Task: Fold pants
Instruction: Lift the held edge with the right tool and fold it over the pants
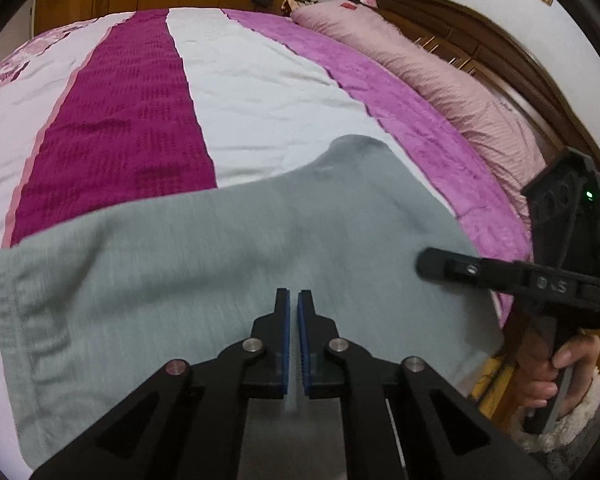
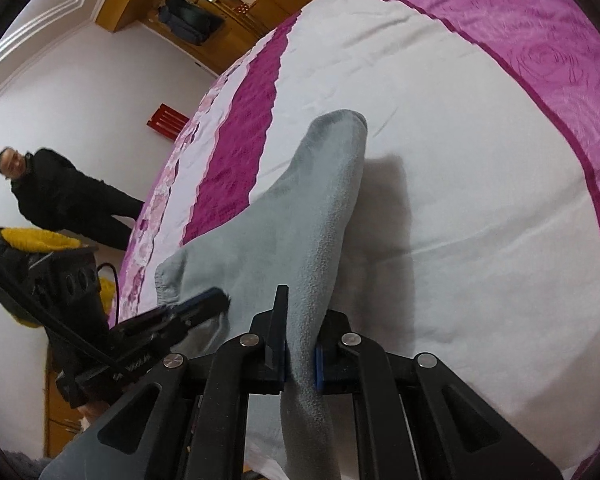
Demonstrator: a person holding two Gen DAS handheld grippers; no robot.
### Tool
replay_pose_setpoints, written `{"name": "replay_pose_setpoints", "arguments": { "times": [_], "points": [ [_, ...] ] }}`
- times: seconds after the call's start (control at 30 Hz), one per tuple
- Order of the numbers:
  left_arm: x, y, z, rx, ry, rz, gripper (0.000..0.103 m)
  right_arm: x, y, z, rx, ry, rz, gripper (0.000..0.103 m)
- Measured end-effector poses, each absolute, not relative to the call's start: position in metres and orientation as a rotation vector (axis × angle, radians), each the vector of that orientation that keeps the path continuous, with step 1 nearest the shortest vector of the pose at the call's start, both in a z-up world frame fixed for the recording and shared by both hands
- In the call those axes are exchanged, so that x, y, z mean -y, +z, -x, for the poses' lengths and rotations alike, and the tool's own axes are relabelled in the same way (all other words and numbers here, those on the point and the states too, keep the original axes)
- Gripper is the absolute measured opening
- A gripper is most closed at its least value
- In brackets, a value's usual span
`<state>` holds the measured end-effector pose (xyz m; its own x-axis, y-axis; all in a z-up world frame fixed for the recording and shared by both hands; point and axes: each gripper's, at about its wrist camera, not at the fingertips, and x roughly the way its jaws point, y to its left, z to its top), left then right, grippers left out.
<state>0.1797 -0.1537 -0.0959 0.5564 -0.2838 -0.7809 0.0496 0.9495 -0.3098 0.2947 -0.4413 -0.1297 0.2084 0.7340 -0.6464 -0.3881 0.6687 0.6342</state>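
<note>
Grey-green fleece pants (image 2: 300, 216) are clamped between the jaws of the right gripper (image 2: 300, 354). The left gripper (image 1: 294, 344), nearly closed with a slim gap, is held over them, grasping nothing. The pants are spread near the striped white-and-magenta bedspread's (image 1: 244, 92) near edge, pink pillow (image 1: 452, 80) at the headboard edge.

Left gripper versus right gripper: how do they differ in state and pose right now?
The right gripper is shut on the grey pants, a fold of fleece pinched between its fingers; the left gripper shows a narrow gap between its blue pads, and any cloth there is unclear. The right gripper lifts its edge above the bedspread, casting a shadow; the left gripper sits over pants lying flatter. Both share black fingers with blue pads.
</note>
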Motion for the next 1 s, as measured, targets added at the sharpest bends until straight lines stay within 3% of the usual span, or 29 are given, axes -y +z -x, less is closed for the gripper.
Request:
{"name": "replay_pose_setpoints", "arguments": {
  "times": [0.47,0.7,1.0],
  "points": [
    [0.163,-0.123,-0.193,-0.995,-0.106,0.269,0.003,0.398,-0.088,-0.267,-0.996,0.768,-0.132,0.009],
    [0.13,-0.106,-0.157,-0.967,-0.17,0.511,0.003,0.356,-0.064,-0.252,-0.981,0.629,0.108,0.008],
    [0.161,-0.113,-0.122,-0.99,-0.202,0.457,0.002,0.374,-0.077,-0.268,-1.075,0.573,0.018,0.008]
  ]
}}
